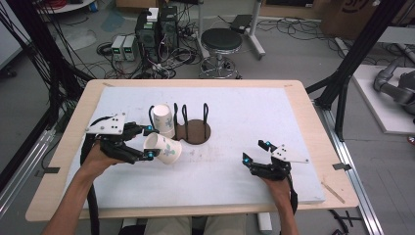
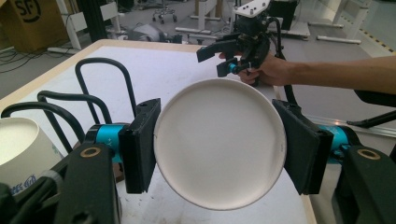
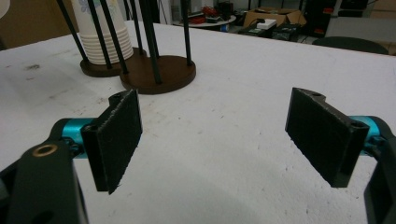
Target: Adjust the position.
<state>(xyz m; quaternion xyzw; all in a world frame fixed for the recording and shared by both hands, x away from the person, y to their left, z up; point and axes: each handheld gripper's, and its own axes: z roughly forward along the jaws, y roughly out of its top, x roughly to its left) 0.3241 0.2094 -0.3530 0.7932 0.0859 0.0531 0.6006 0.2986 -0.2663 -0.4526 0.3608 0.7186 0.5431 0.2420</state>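
We see the left hand-held gripper (image 1: 148,142) clenched on a paper cup (image 1: 163,149), one pad on each side of the wall near the rim. The cup lies on its side in the grasp, above the white table (image 1: 235,171) cover, just in front of the cup rack (image 1: 193,128). Its long axis runs roughly level: in the high view the base points right, away from the gripper, and the open mouth faces back toward the left hand (image 1: 98,159). In the left gripper view we look straight into the mouth, with both pads pressed against the rim. A stack of cups (image 1: 163,119) stands upright in the rack, just behind the held cup. The right hand-held gripper (image 1: 255,151) rests well apart at the right, its jaws spread wide with nothing between them.
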